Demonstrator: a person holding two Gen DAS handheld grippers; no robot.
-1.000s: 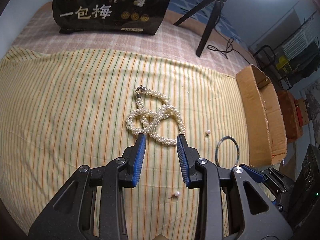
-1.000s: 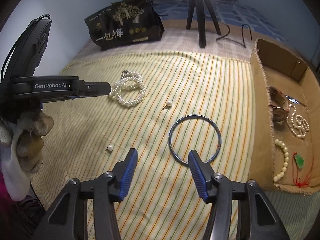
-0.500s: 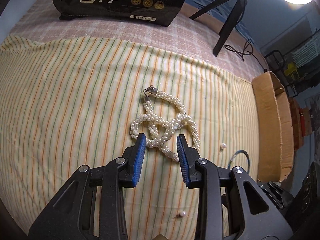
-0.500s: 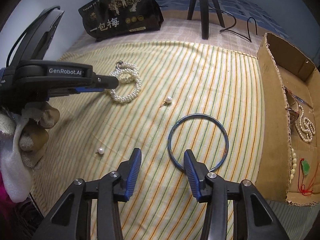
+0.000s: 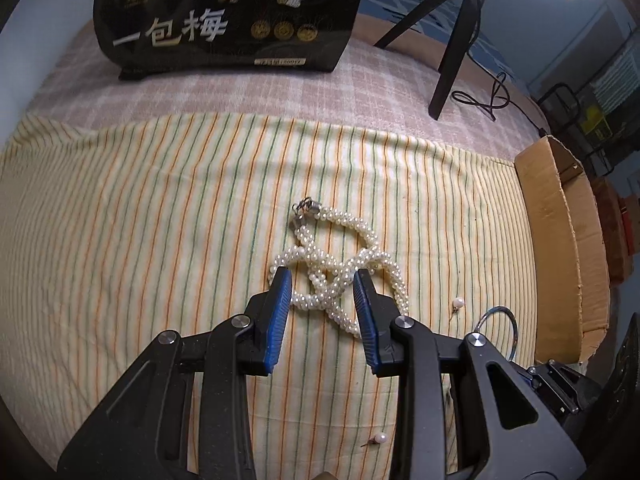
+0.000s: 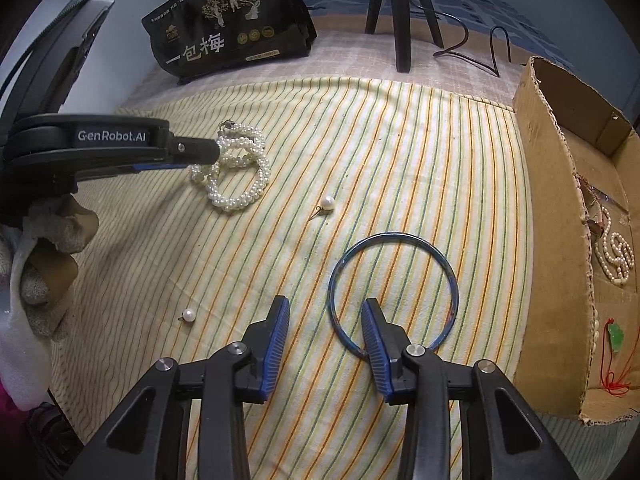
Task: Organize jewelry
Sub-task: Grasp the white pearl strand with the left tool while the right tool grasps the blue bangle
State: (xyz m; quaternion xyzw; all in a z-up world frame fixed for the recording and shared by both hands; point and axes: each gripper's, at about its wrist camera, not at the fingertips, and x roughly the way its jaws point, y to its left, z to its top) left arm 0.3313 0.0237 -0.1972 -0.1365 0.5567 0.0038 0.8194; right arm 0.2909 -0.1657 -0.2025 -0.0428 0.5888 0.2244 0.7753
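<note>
A tangled white pearl necklace (image 5: 340, 264) lies on the striped cloth; it also shows in the right wrist view (image 6: 240, 176). My left gripper (image 5: 322, 280) is open, its jaws straddling the near loops of the necklace. A blue bangle (image 6: 394, 292) lies flat on the cloth. My right gripper (image 6: 325, 312) is open, its right finger over the bangle's near left rim. Two loose pearl earrings (image 6: 326, 202) (image 6: 188, 314) lie on the cloth. A cardboard box (image 6: 560, 216) at the right holds a pearl strand (image 6: 614, 248) and a green pendant (image 6: 616, 336).
A black printed bag (image 5: 224, 20) stands at the far edge of the bed. A black tripod (image 5: 452, 40) with a cable stands behind the cloth. The box wall (image 5: 560, 240) borders the cloth on the right. A gloved hand (image 6: 44, 264) holds the left gripper.
My left gripper has moved forward until its jaws reach around the necklace. My right gripper has moved forward to the bangle's near rim and its jaws have narrowed a little.
</note>
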